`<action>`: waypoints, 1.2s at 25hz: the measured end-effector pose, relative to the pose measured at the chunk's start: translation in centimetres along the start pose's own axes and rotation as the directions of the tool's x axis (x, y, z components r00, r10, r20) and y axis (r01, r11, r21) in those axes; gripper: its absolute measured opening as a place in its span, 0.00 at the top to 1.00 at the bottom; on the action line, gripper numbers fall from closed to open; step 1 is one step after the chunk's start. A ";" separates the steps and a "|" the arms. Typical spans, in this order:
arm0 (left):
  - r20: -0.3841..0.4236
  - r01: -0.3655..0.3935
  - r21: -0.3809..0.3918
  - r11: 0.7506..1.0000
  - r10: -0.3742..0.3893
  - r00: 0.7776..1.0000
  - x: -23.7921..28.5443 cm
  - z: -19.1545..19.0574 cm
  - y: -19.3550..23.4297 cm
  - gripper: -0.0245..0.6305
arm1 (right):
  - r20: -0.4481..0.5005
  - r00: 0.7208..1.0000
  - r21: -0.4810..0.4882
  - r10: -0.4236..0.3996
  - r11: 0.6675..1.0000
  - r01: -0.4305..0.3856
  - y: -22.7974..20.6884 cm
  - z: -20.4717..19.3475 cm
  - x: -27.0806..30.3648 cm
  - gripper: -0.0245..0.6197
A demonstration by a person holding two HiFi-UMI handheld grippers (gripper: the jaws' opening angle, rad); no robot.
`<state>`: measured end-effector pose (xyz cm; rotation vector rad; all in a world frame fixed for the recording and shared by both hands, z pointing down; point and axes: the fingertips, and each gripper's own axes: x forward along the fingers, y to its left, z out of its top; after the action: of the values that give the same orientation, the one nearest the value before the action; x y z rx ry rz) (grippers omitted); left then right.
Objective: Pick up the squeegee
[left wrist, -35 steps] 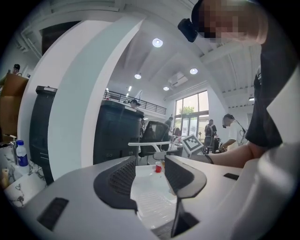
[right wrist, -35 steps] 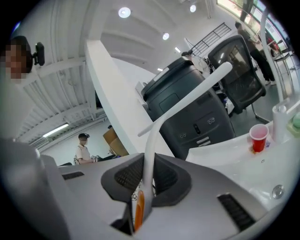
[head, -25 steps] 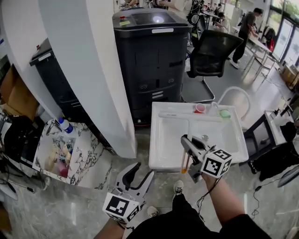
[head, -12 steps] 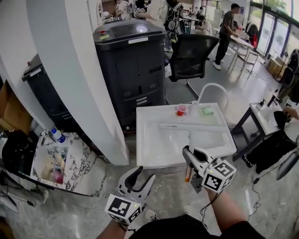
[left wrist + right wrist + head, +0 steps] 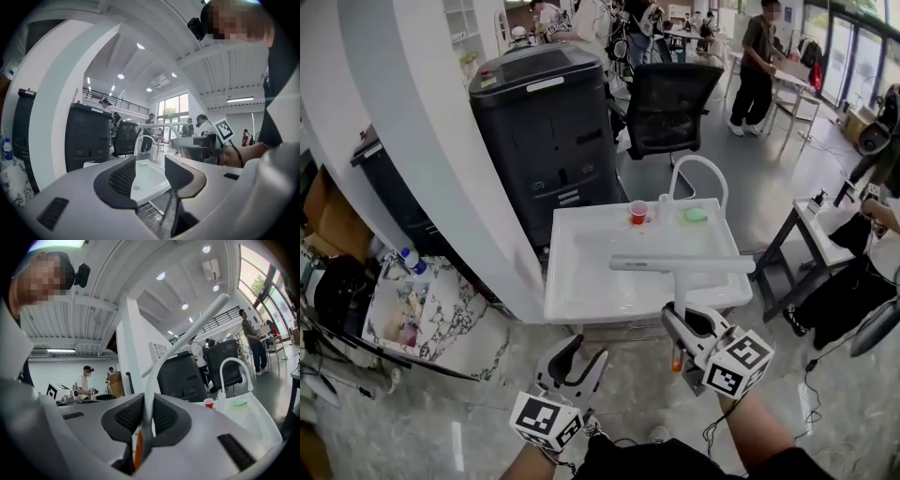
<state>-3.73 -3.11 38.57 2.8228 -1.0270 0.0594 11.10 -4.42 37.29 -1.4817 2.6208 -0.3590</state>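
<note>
Nearest the person, the left tongs (image 5: 581,361) are held low and level with their jaws set wide apart, and nothing is gripped between them (image 5: 150,176). Just to their right, the right tongs (image 5: 678,321) are closed narrowly on the handle of the squeegee (image 5: 682,265), which is clamped between the pads (image 5: 146,416). The white handle is seen rising from the jaws, its orange end left below them. The crossbar is carried in the air, over the near edge of the white sink (image 5: 581,281). At the far rim of the sink a red cup (image 5: 638,213) and a green sponge (image 5: 696,216) are set beside a white arched tap (image 5: 698,173). Beyond it a black chair (image 5: 673,103) and a dark cabinet machine (image 5: 539,131) are placed.
</note>
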 end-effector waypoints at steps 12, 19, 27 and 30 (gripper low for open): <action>0.004 -0.101 0.011 0.995 0.101 0.995 -1.5 -1.7 -8.2 0.66 | -0.008 0.992 -0.010 0.124 0.992 -0.124 1.2 -0.3 -6.4 0.89; 0.013 -0.112 0.043 0.993 0.112 0.994 -1.9 -1.0 -9.2 0.84 | 0.019 0.990 -0.015 0.141 0.990 -0.140 1.8 0.3 -7.3 0.89; 0.026 -0.119 0.048 0.992 0.118 0.993 -2.0 0.0 -9.5 0.93 | 0.031 0.990 -0.018 0.135 0.991 -0.134 2.2 0.7 -8.0 0.89; 0.024 -0.119 0.057 0.991 0.118 0.993 -2.1 -0.3 -9.4 0.93 | 0.028 0.990 -0.021 0.135 0.991 -0.135 2.5 0.5 -8.0 0.89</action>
<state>0.64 5.39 37.59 2.8164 -1.2163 0.0743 13.30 3.57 36.04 -1.2953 2.6901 -0.2972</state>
